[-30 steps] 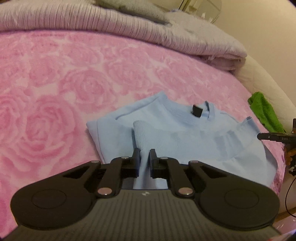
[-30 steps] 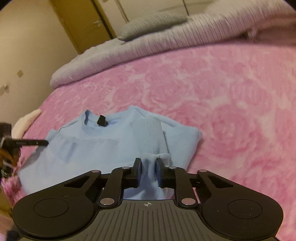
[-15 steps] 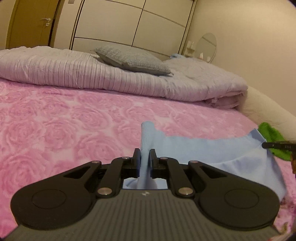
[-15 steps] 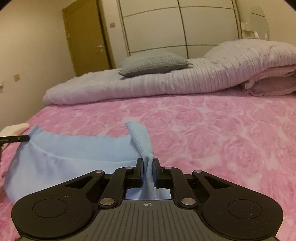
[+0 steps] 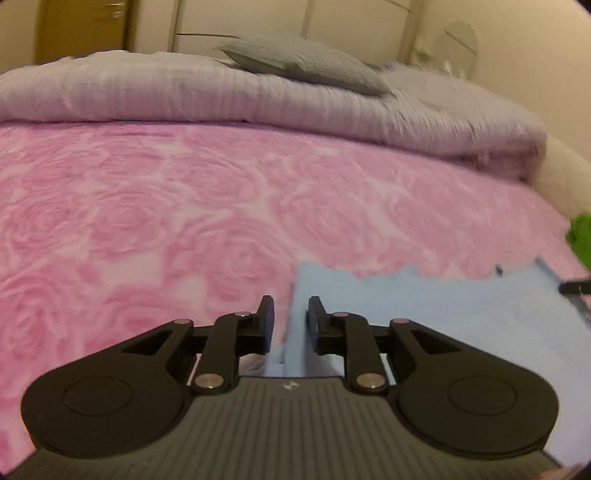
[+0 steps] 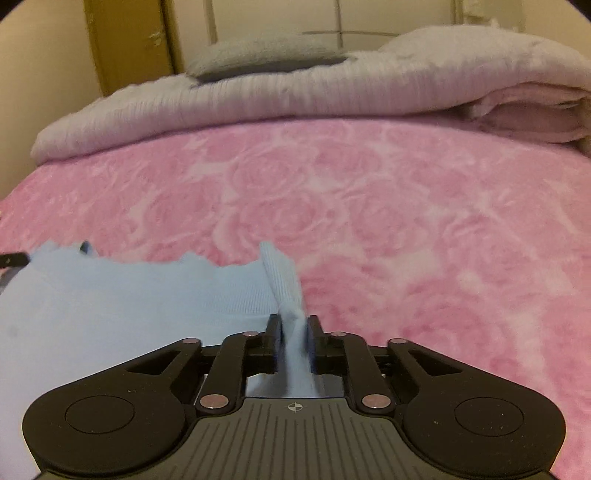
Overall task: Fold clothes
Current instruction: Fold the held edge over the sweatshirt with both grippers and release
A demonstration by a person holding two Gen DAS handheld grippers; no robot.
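A light blue sweater [image 5: 436, 317] lies on the pink rose-patterned bed cover [image 5: 184, 221]. In the left wrist view its left edge runs between the fingers of my left gripper [image 5: 290, 314], whose jaws stand a little apart with the cloth loose between them. In the right wrist view the sweater [image 6: 129, 302] spreads to the left and its right edge stands up as a ribbed fold between the fingers of my right gripper [image 6: 295, 328], which pinch it.
A grey-lilac folded duvet [image 5: 258, 96] and a grey pillow [image 5: 303, 62] lie across the far end of the bed. A green cloth [image 5: 581, 236] sits at the right edge. Wardrobe doors [image 6: 332, 18] and a wooden door [image 6: 125, 40] stand behind.
Both grippers lifted the sweater's near edge and carried it forward over the garment. The left jaws have now opened a little; the right still pinches the fold.
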